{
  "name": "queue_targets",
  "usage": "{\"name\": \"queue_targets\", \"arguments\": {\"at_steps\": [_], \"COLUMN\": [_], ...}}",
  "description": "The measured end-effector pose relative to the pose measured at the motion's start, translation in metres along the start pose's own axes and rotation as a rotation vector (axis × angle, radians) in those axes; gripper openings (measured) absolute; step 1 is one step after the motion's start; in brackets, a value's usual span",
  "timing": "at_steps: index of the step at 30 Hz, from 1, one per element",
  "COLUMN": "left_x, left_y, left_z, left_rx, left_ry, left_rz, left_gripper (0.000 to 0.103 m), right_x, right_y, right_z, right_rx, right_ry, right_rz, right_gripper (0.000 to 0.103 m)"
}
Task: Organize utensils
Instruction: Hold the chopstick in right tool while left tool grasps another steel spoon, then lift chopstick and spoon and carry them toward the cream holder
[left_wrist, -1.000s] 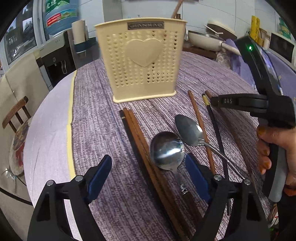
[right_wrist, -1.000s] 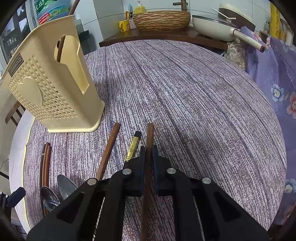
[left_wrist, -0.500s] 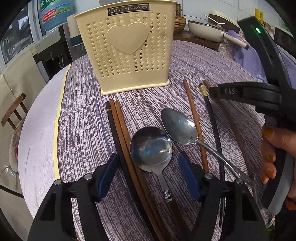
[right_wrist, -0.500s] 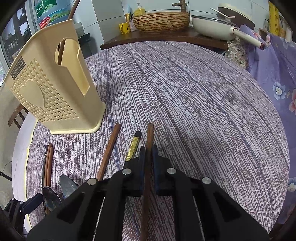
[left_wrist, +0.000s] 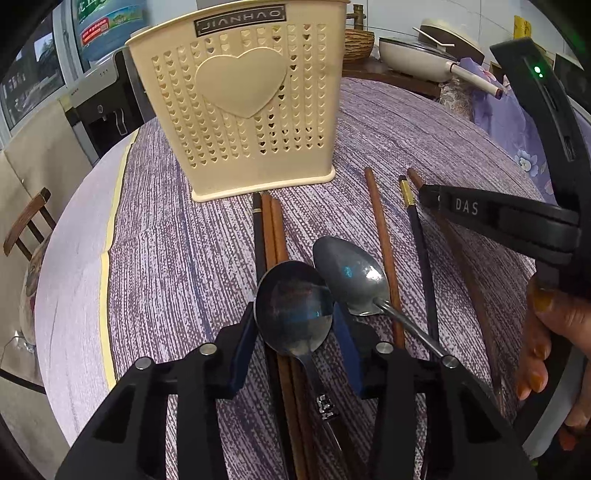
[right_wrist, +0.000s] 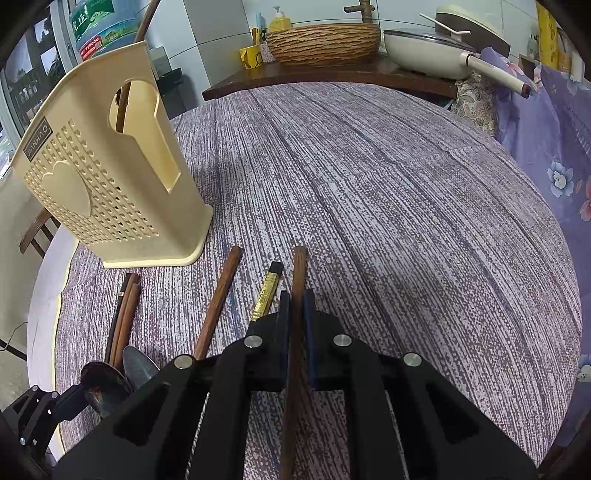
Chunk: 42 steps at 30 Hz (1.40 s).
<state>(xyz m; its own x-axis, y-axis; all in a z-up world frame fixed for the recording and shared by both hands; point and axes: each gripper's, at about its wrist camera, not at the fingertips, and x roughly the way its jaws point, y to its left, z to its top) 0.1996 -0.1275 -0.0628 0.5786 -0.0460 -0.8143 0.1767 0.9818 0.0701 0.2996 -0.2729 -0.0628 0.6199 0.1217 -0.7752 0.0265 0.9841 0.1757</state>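
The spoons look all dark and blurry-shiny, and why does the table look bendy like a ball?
Left wrist view: the round spoon and the oval spoon mirror the dim room, with small bluish glints. Both views: the fisheye lens bulges the striped tablecloth and blacks out the corners; the cream holder leans for the same reason.
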Motion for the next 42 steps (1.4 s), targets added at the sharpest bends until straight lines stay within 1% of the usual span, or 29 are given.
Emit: {"name": "queue_targets", "arguments": {"at_steps": [3,5,10,19,20,22,24,26,36,38,40,42], "left_x": [0.000,0.000,-0.001,-0.001,-0.002,-0.005,-0.005,-0.004,-0.003,-0.002,0.000,0.001], "left_y": [0.000,0.002,0.011,0.027,0.028,0.030,0.031,0.031,0.041,0.042,0.040,0.041], "left_z": [0.001,0.001,0.002,0.000,0.000,0.000,0.001,0.001,0.003,0.004,0.008,0.011], "left_rx": [0.001,-0.007,-0.028,-0.098,-0.102,-0.104,-0.105,-0.102,-0.138,-0.128,-0.094,-0.093], "left_ry": [-0.003,-0.007,-0.016,-0.015,-0.017,-0.029,-0.026,-0.028,-0.022,-0.024,-0.012,-0.010], "left_rz": [-0.001,0.000,-0.030,-0.148,-0.154,-0.157,-0.172,-0.167,-0.224,-0.221,-0.225,-0.224], "left_gripper": [0.034,0.026,0.021,0.019,0.018,0.008,0.008,0.008,0.007,0.007,0.007,0.007], "right_x": [0.001,0.001,0.001,0.003,0.003,0.004,0.004,0.004,0.005,0.005,0.005,0.005], "right_y": [0.000,0.000,0.000,-0.004,-0.005,-0.006,-0.007,-0.006,-0.006,-0.005,-0.005,-0.005], "right_z": [0.000,0.000,0.000,0.001,0.001,0.002,0.003,0.002,0.002,0.001,0.001,0.001], "right_rx": [-0.002,-0.001,-0.001,0.005,0.005,0.007,0.012,0.012,0.006,0.008,0.009,0.008], "right_ry": [0.000,0.001,0.001,0.002,0.003,0.004,0.005,0.006,0.004,0.005,0.007,0.008], "right_rz": [0.003,0.007,0.008,0.025,0.027,0.032,0.035,0.035,0.031,0.033,0.035,0.035], "right_gripper": [0.009,0.009,0.009,0.009,0.009,0.009,0.009,0.009,0.009,0.009,0.009,0.009]}}
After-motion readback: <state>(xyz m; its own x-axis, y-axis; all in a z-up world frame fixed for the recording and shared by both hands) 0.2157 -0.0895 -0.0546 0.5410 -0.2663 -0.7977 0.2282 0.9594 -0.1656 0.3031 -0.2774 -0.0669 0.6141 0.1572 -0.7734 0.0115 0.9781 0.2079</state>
